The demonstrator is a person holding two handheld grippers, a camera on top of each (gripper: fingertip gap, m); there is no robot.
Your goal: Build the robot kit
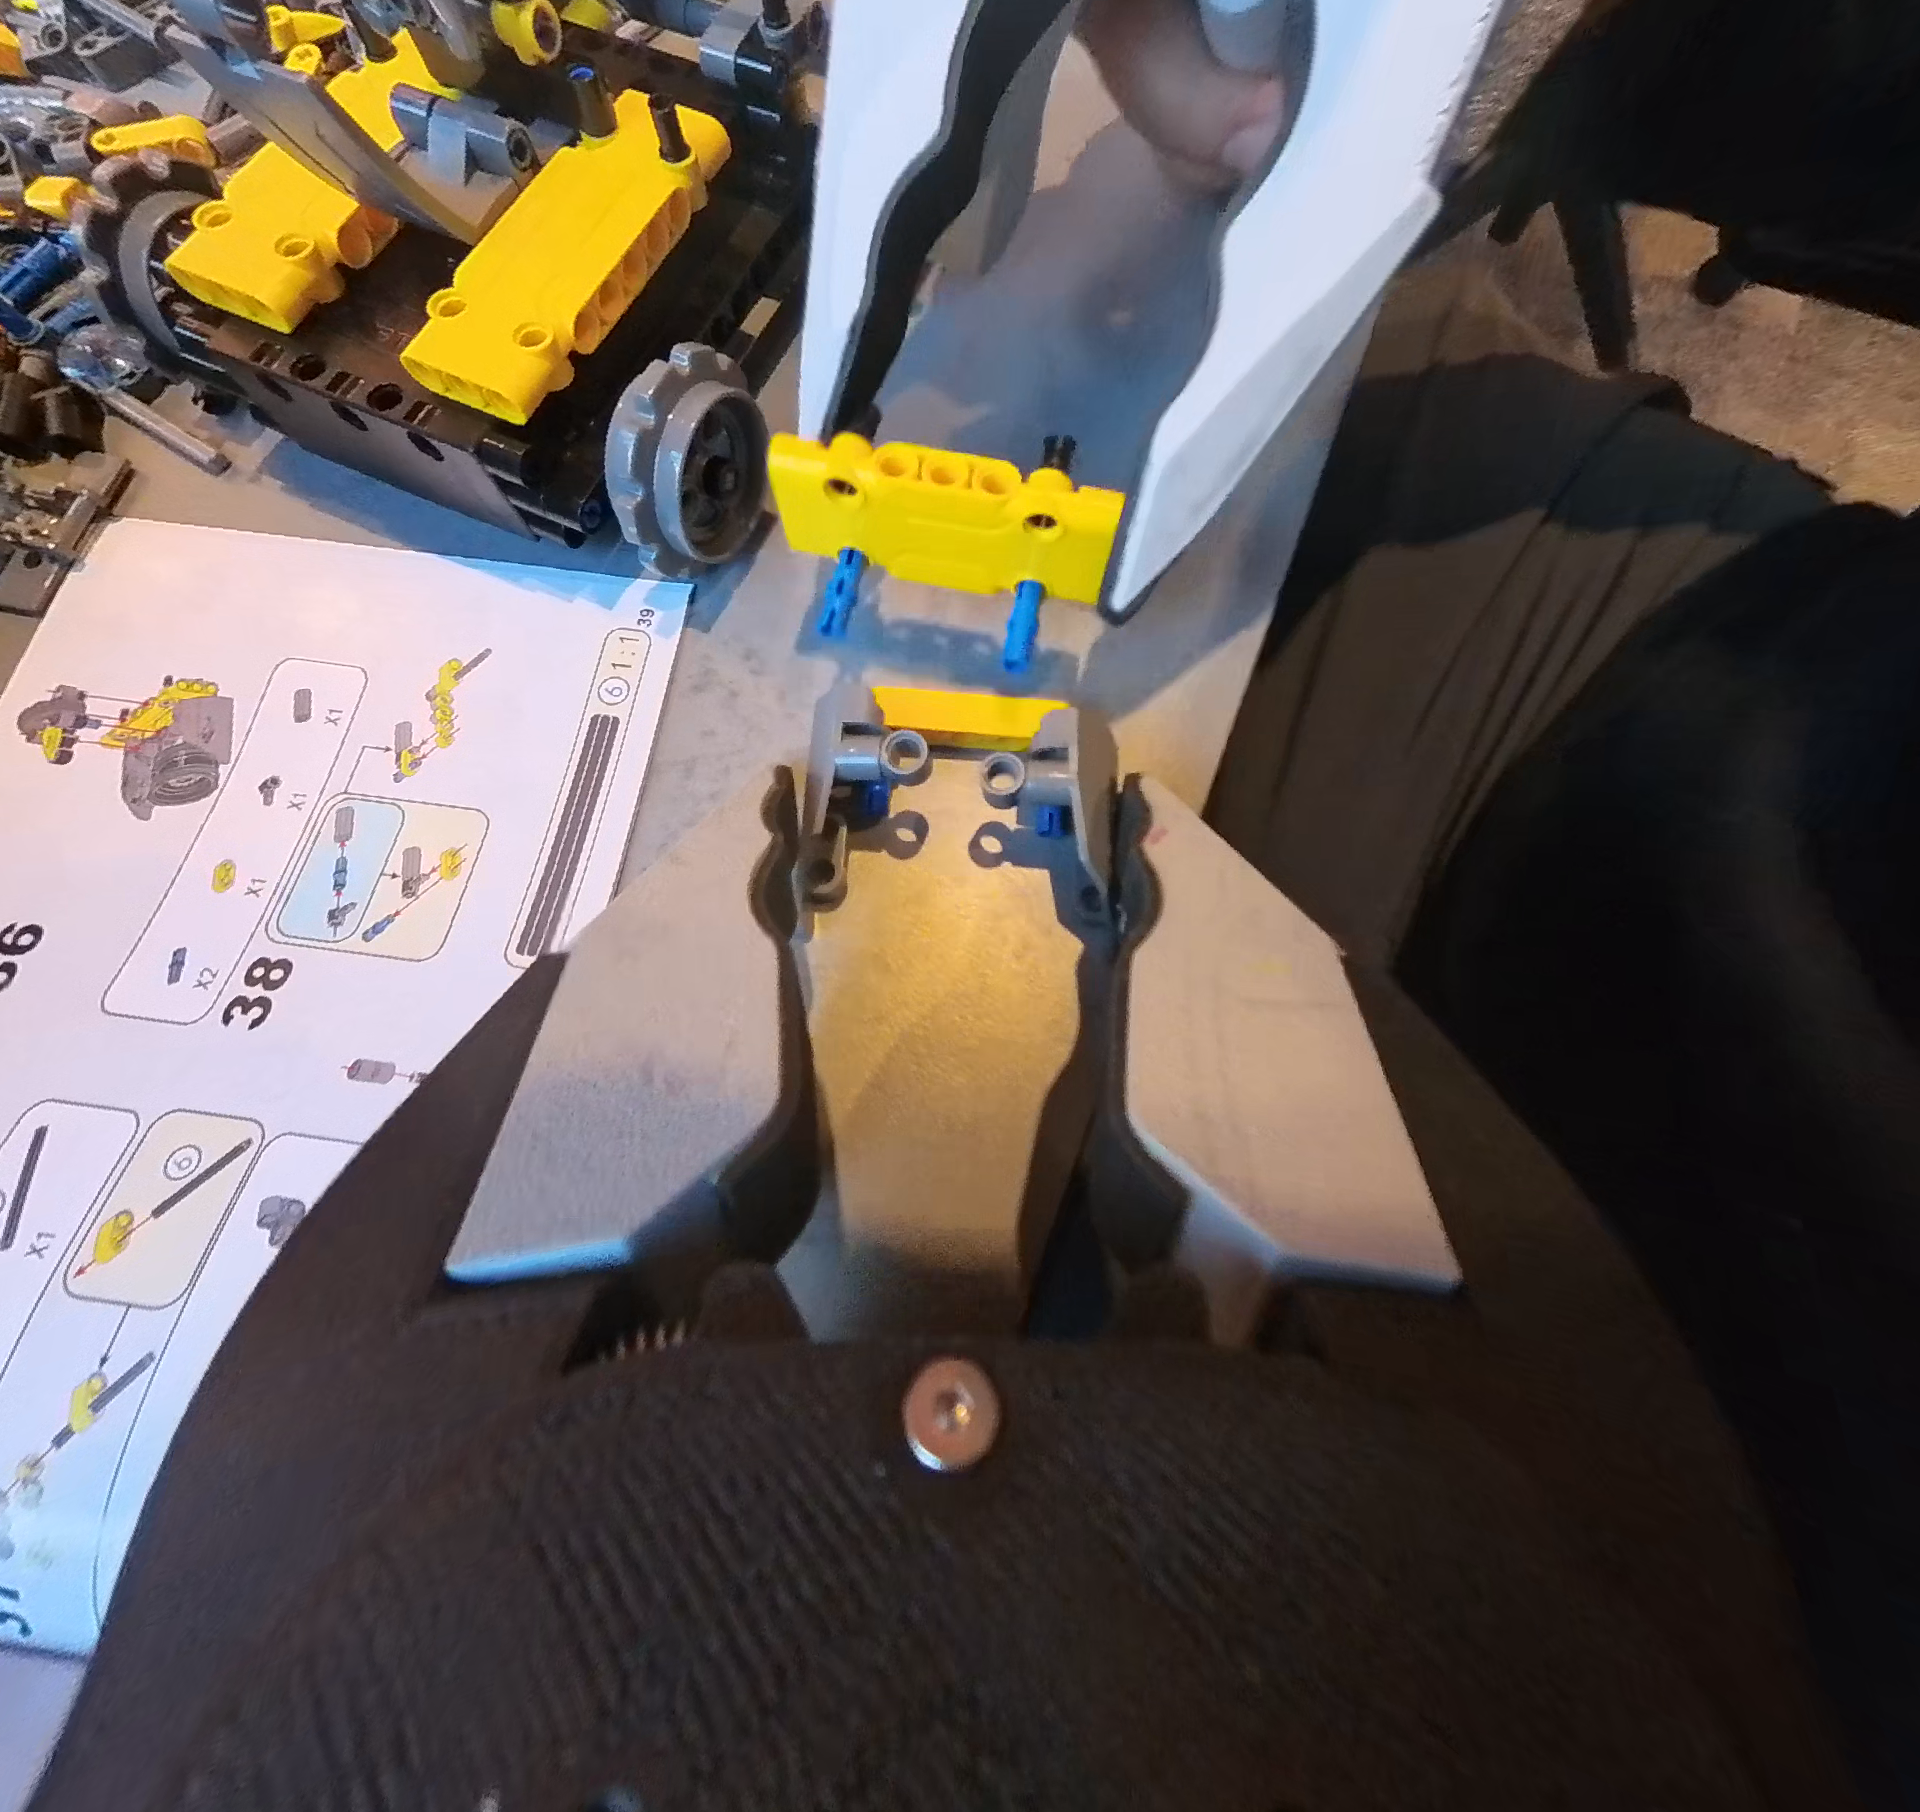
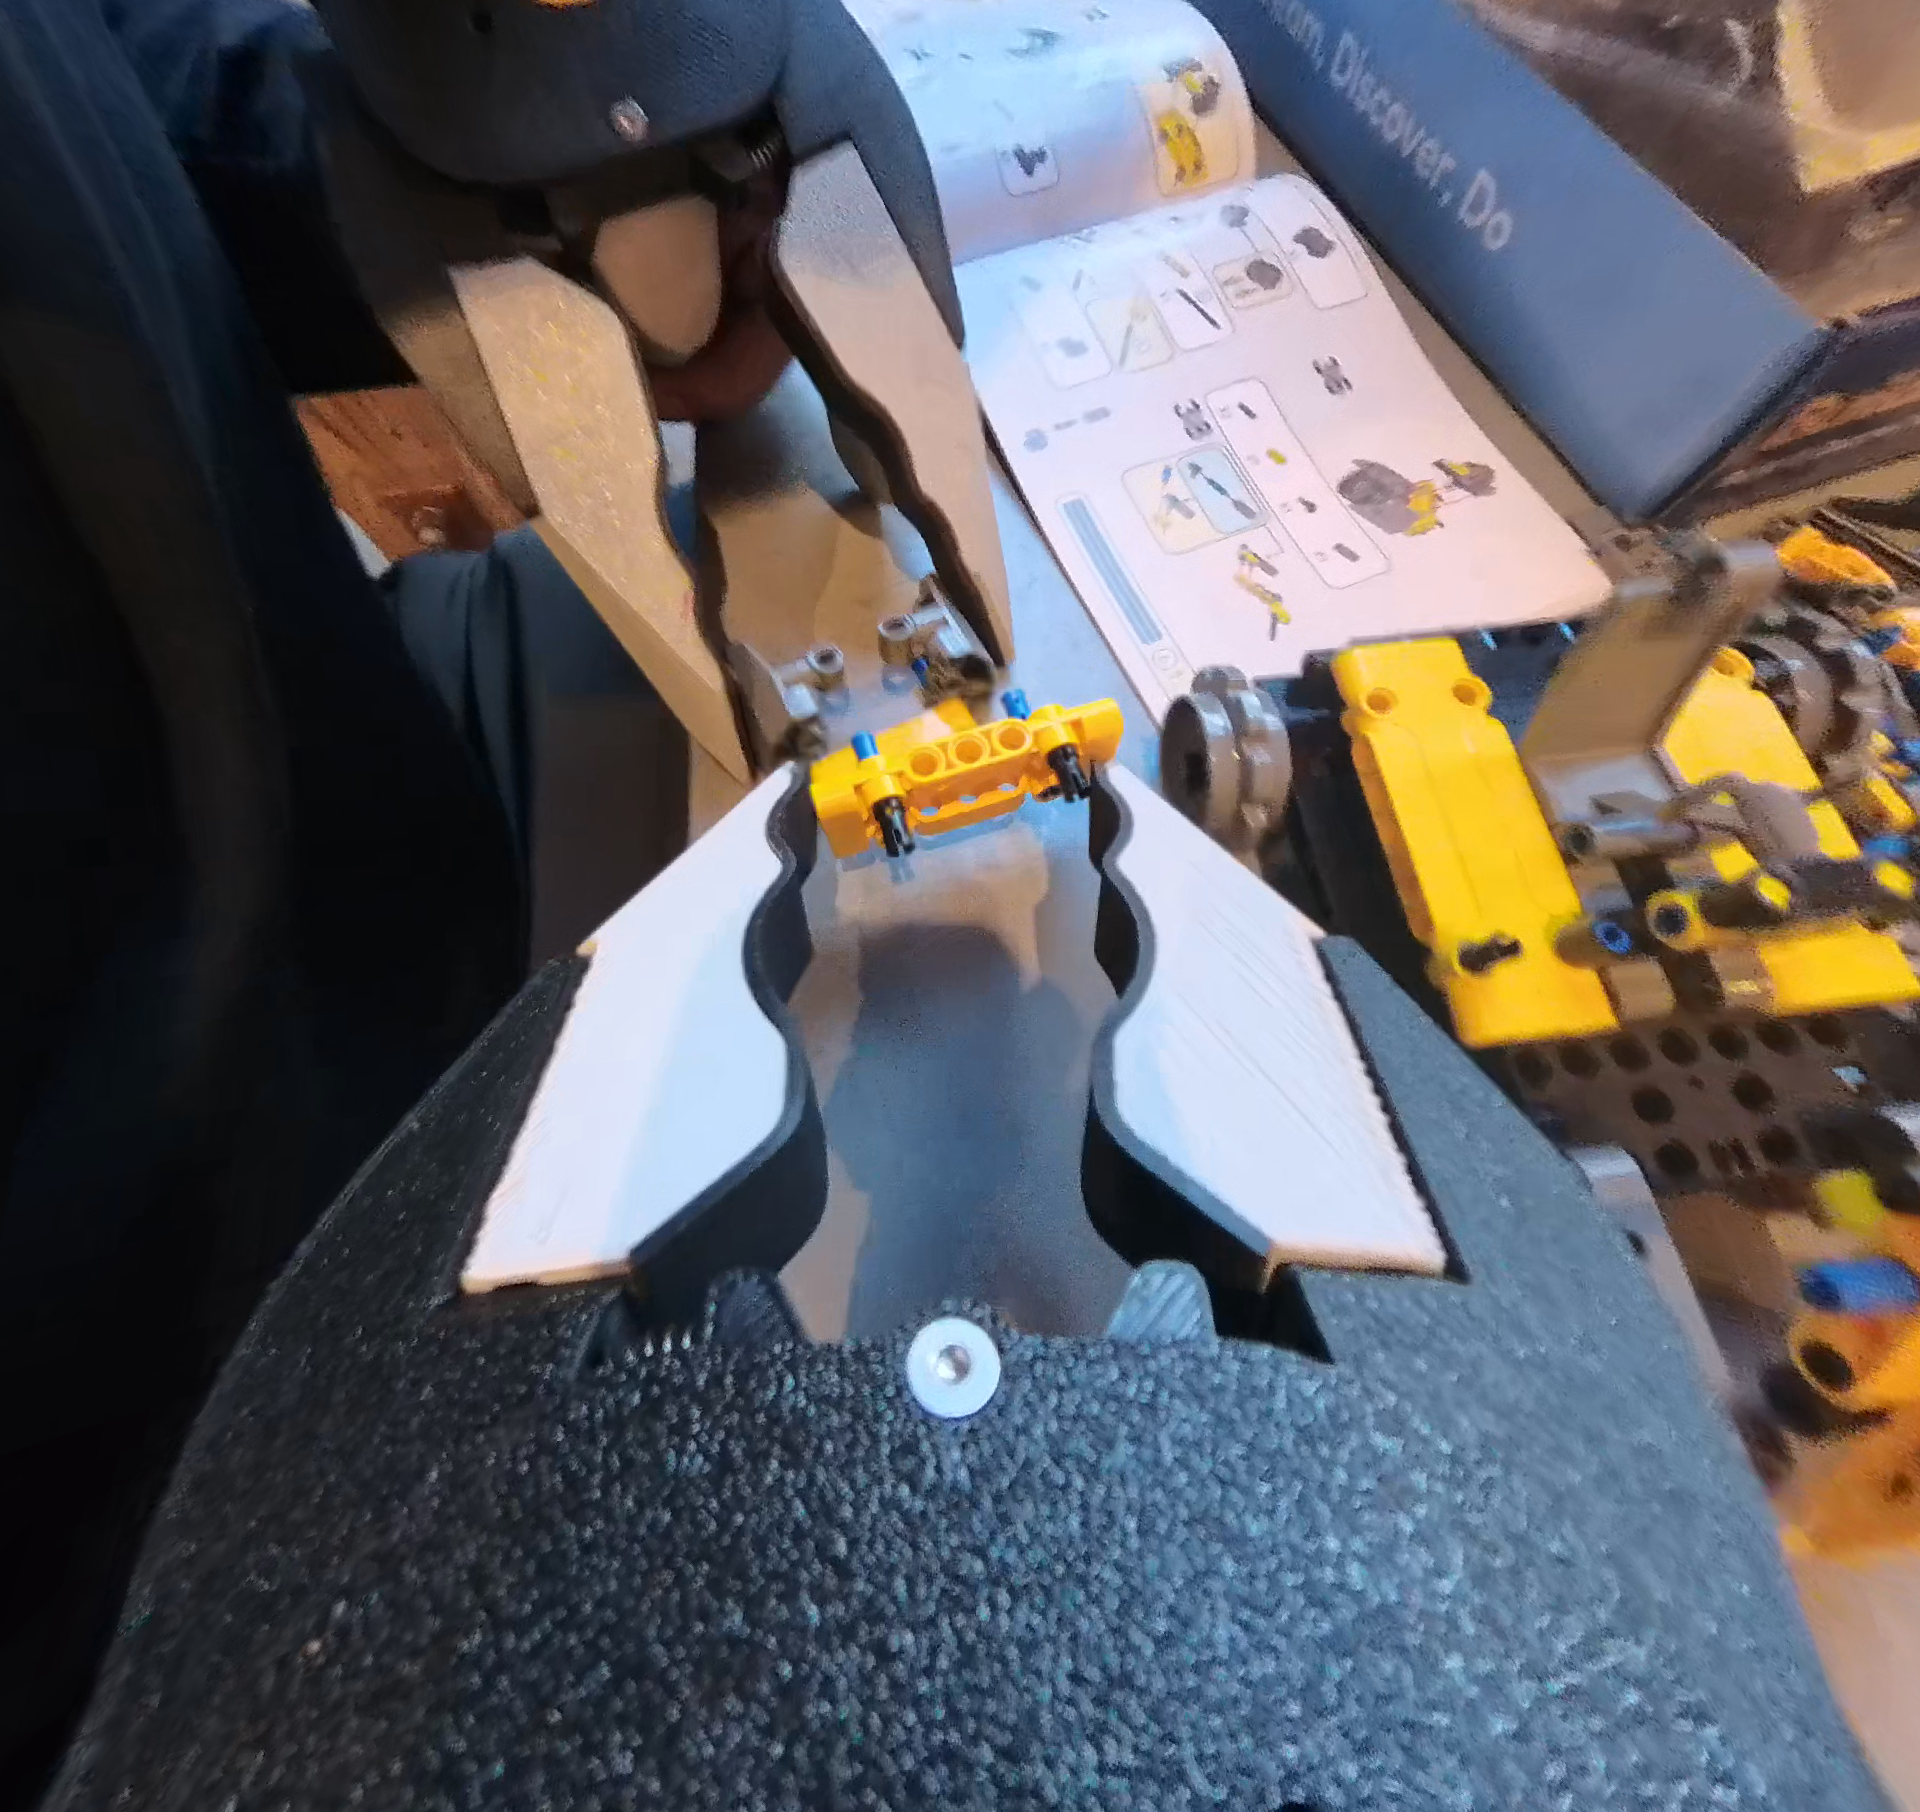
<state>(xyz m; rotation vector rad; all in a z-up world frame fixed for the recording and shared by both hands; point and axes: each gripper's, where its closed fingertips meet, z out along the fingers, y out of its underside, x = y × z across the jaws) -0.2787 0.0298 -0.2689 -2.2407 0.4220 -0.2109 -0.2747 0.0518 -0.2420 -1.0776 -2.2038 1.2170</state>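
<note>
My left gripper (image 1: 956, 806) is shut on a small sub-assembly: a yellow beam (image 1: 971, 713) with two grey connectors (image 1: 885, 754) on blue pins facing outward. My right gripper (image 2: 956, 788) is shut on a yellow panel (image 2: 961, 775) with three round holes, two blue pins and two black pins. In the left wrist view the yellow panel (image 1: 945, 515) hangs between the right gripper's white fingers (image 1: 862, 235), its blue pins (image 1: 1023, 624) pointing at the connectors, a short gap apart. The left gripper (image 2: 868, 687) also shows in the right wrist view, coming in from above.
A part-built yellow and black vehicle model (image 1: 468, 256) (image 2: 1507, 827) with a grey wheel (image 1: 691, 489) stands beside the grippers. An open instruction booklet (image 1: 312, 775) (image 2: 1247, 432) lies on the grey table. A dark blue box (image 2: 1507, 204) and loose parts (image 1: 62, 391) lie beyond. Dark clothing (image 1: 1662, 931) borders the table edge. Across from one pair of fingers to the other is roughly 4 centimeters.
</note>
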